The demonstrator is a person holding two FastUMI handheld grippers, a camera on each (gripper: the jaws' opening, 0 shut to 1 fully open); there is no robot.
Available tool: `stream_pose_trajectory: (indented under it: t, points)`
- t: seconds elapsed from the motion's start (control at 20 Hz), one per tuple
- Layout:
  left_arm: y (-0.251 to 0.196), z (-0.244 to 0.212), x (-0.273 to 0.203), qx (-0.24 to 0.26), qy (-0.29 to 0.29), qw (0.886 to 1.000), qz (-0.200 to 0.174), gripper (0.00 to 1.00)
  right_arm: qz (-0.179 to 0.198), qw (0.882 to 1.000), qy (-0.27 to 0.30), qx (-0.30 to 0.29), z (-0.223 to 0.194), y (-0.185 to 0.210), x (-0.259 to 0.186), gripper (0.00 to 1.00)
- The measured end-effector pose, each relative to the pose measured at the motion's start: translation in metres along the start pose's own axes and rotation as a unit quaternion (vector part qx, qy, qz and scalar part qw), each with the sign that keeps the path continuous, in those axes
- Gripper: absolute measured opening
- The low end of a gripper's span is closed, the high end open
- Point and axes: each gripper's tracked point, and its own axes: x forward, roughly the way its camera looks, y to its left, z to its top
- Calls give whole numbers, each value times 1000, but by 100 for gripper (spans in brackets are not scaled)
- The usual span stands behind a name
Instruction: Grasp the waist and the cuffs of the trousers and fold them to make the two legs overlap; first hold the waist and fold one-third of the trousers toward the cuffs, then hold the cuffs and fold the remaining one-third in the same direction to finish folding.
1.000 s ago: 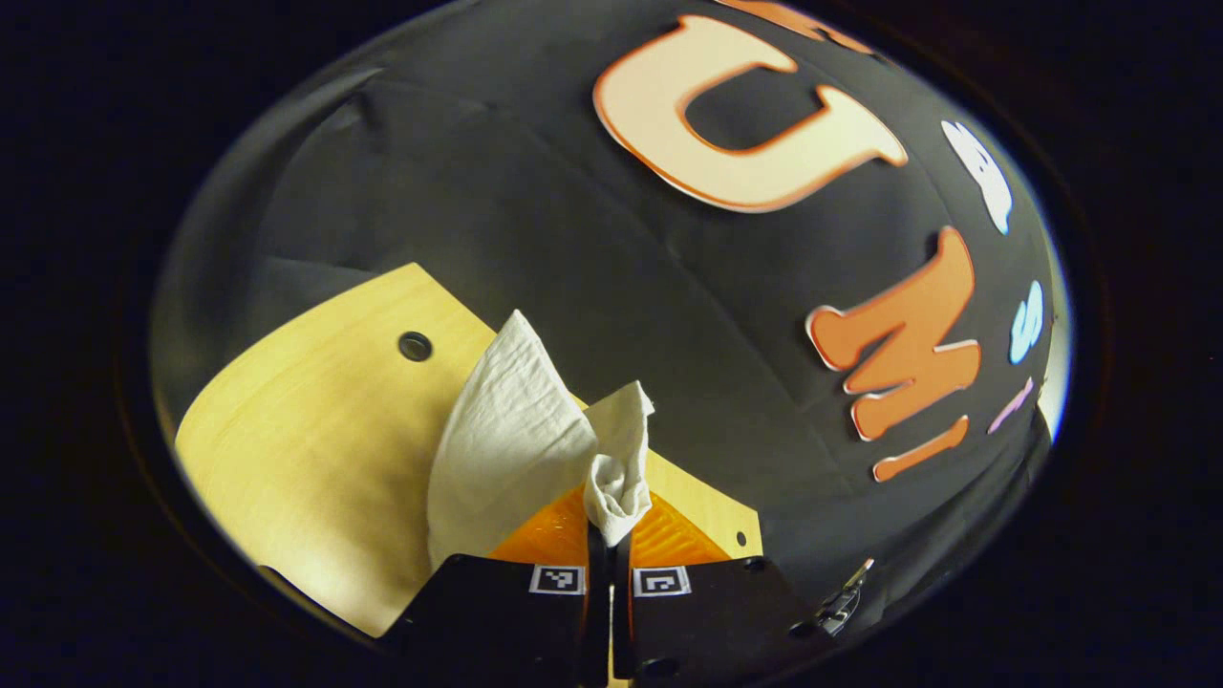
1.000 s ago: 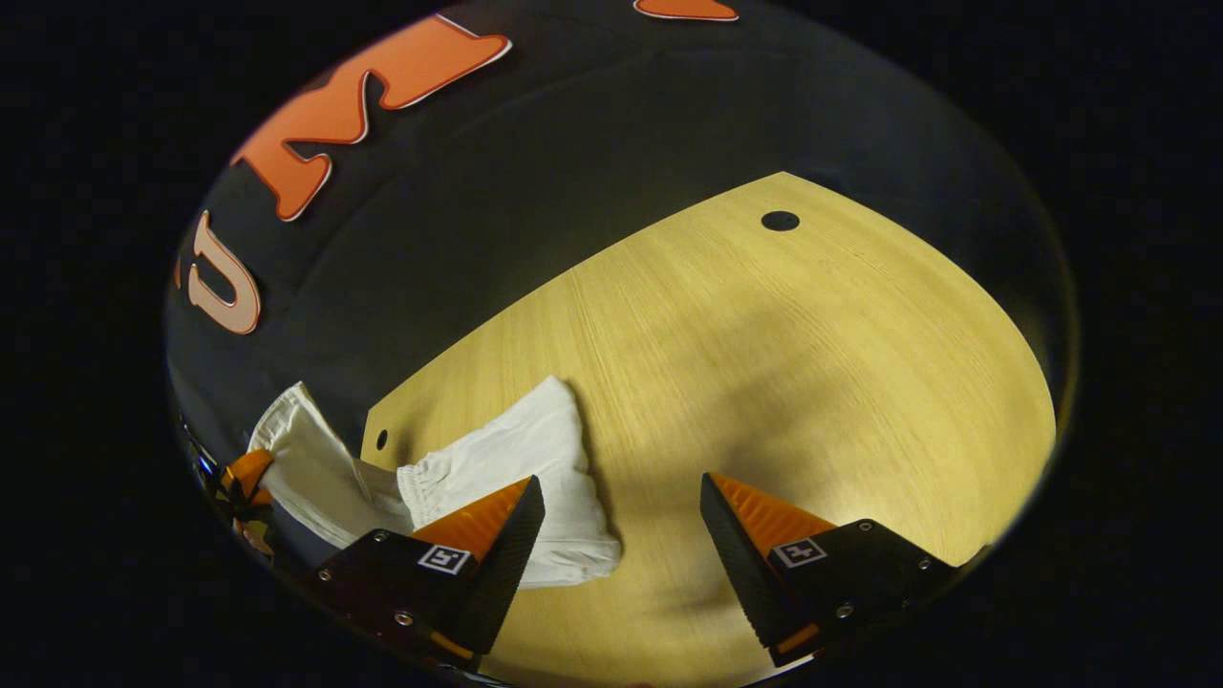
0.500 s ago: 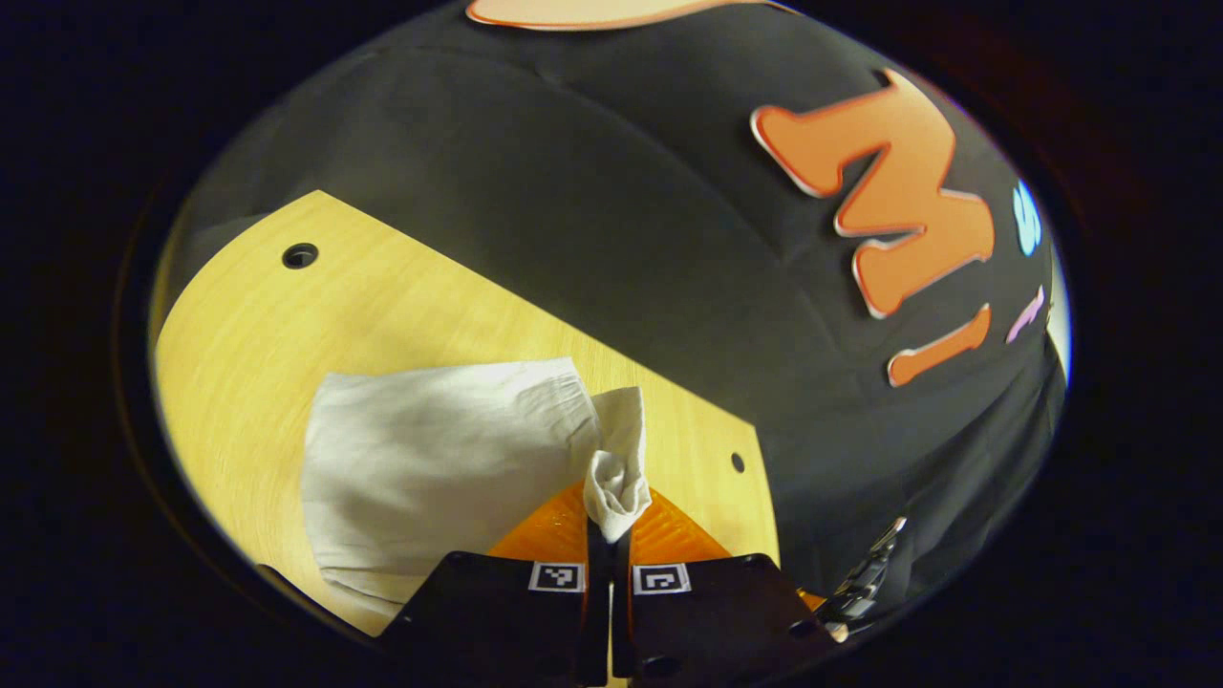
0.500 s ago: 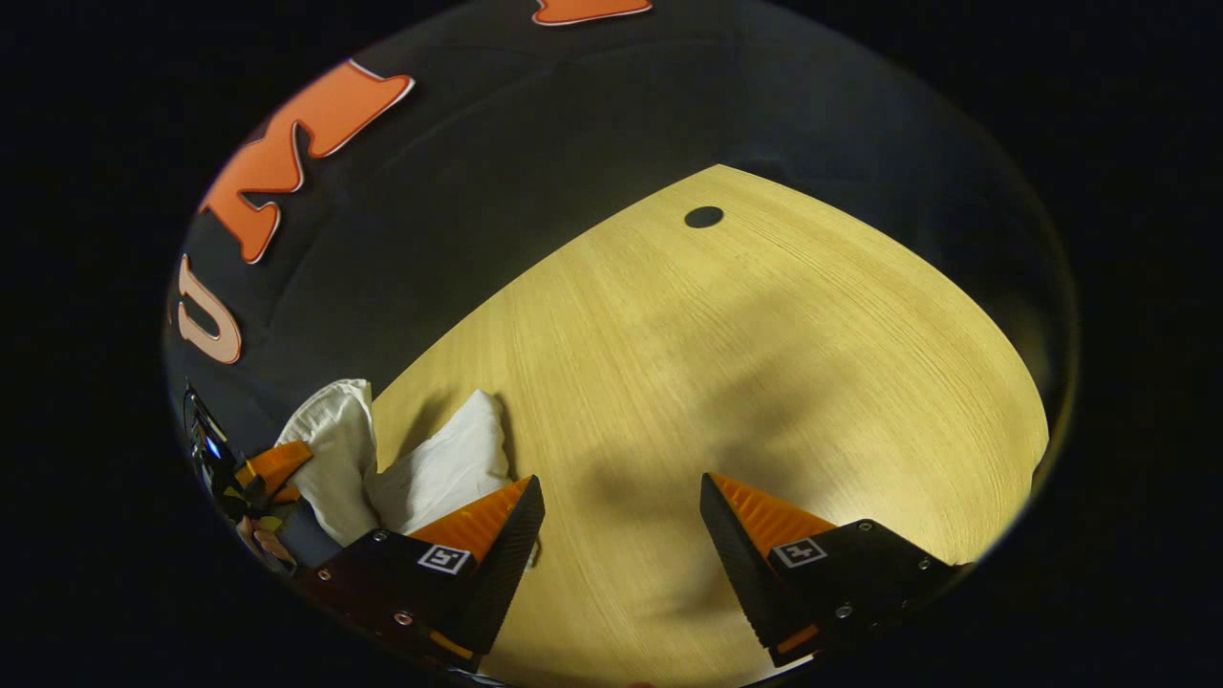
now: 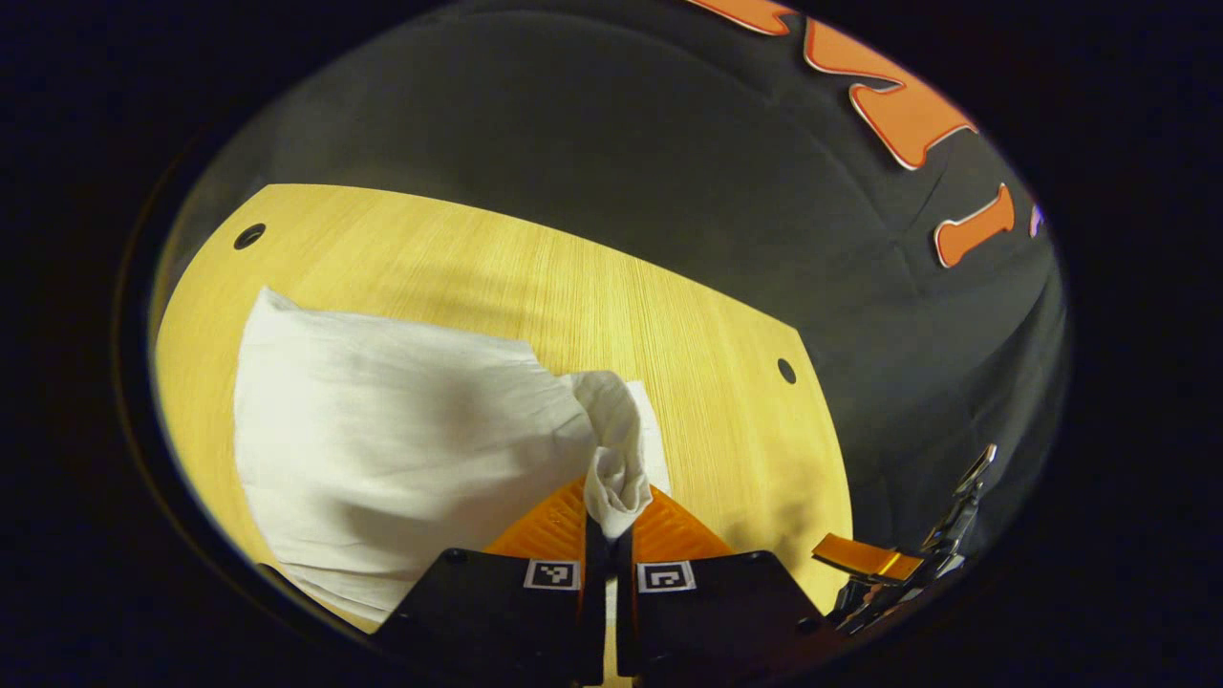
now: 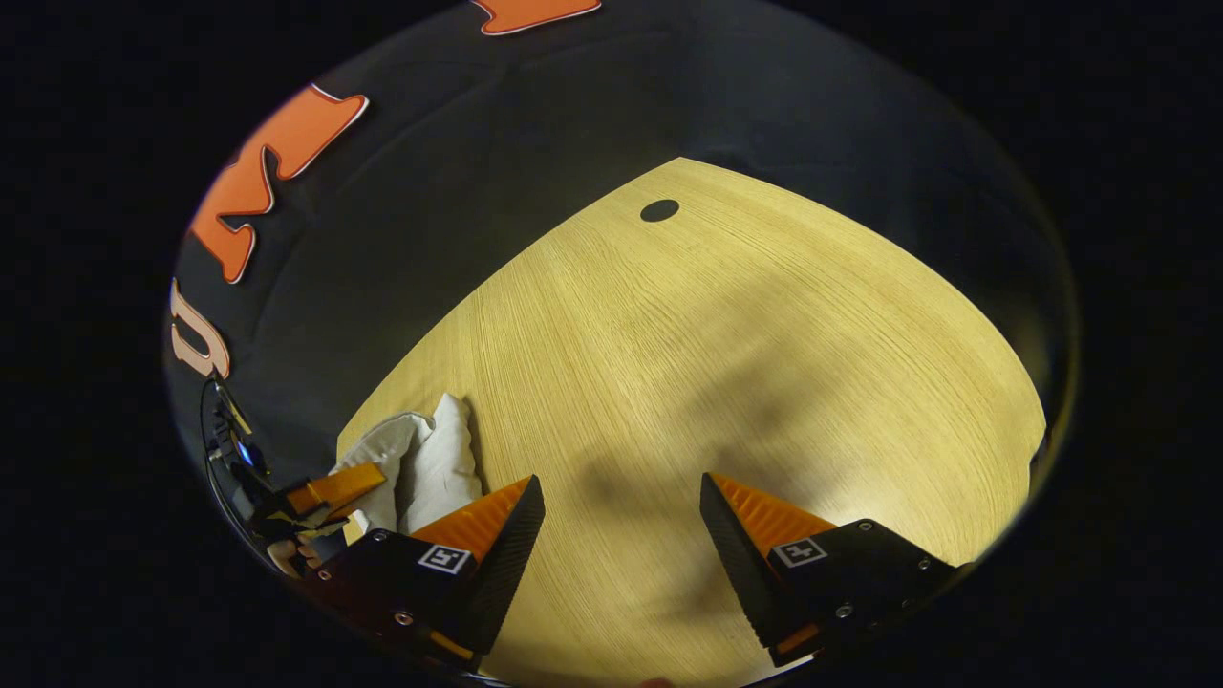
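In the left gripper view, the left gripper (image 5: pixel 609 535) stands low over the wooden table (image 5: pixel 669 325) with its two fingers closed together on a bunched edge of the white trousers (image 5: pixel 401 449). The pinched cloth rises in a twisted knot just above the fingertips. The rest of the garment spreads out to the left of the gripper, lying on the table in a broad, mostly flat sheet with soft creases. Which end of the trousers is held, waist or cuff, cannot be told from the bunch. At the lower right edge of this view, part of the right gripper (image 5: pixel 865 557) shows, near the table's corner.

In the right gripper view, the right gripper (image 6: pixel 621 521) hangs over bare table with its fingers spread wide apart and nothing between them. The trousers show as a small white heap at the lower left, with the left gripper beside it, touching the cloth.

Judgement: the step in hand appears to be laying a held edge down over the garment. To do it well, the held edge should be carried level and set down square to the cloth beneath, then let go only once it rests flat. The idle gripper could take the neighbouring corner, so that the edge does not twist or drag.
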Motion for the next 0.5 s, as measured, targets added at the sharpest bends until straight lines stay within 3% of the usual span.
stream_pose_trajectory:
  t: [0.05, 0.1, 0.25, 0.35, 0.4, 0.5]
  points:
    - [-3, -4, 4, 1, 7, 1000, -11, 8, 1, 1000, -1, -1, 0, 0, -1, 98]
    - [-9, -9, 5, 2, 14, 1000, -22, 14, 1, 1000, -1, -1, 1, 2, -2, 98]
    - [-22, -20, 4, 19, 30, 998, -51, 55, 3, 1000, -4, -5, 1, 7, -4, 99]
    - [-22, -22, -7, 41, 19, 998, -47, 100, 3, 1000, -9, -18, 2, 14, -10, 98]
    - [-16, -18, -17, 57, 2, 998, -41, 95, 3, 1000, -14, -26, 5, 18, -14, 99]
    - [-6, -2, -34, 84, -38, 996, -23, 100, 7, 998, -29, -47, 12, 31, -21, 99]
